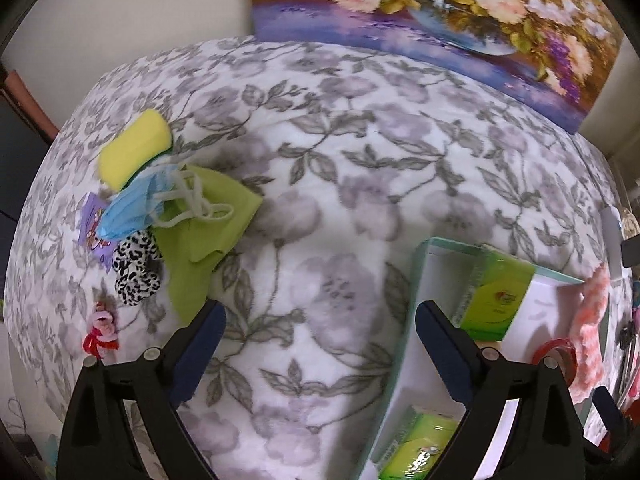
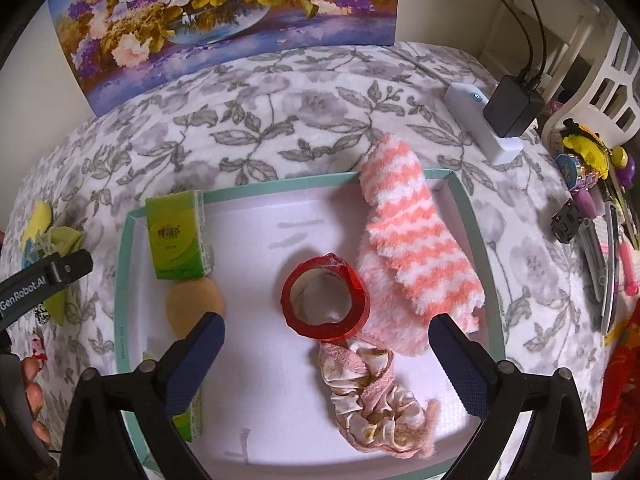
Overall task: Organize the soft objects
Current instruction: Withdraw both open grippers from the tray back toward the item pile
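Observation:
My left gripper (image 1: 320, 316) is open and empty above the floral blanket. To its left lie a yellow sponge (image 1: 134, 148), a blue face mask (image 1: 134, 208), a green cloth (image 1: 208, 228), a black-and-white scrunchie (image 1: 134, 268) and a pink-red hair tie (image 1: 100, 332). My right gripper (image 2: 326, 328) is open and empty over the white tray (image 2: 486, 248). In the tray lie a pink striped fuzzy sock (image 2: 416, 248), a pink scrunchie (image 2: 368, 396), a red tape roll (image 2: 324, 300), a tan puff (image 2: 194, 300) and green tissue packs (image 2: 178, 236).
A floral painting (image 2: 224, 12) leans on the wall behind. A white power strip with a black charger (image 2: 508, 112) sits at the back right. Pens, clips and small toys (image 2: 592, 216) lie at the right edge. The left gripper's body (image 2: 44, 276) shows at the left.

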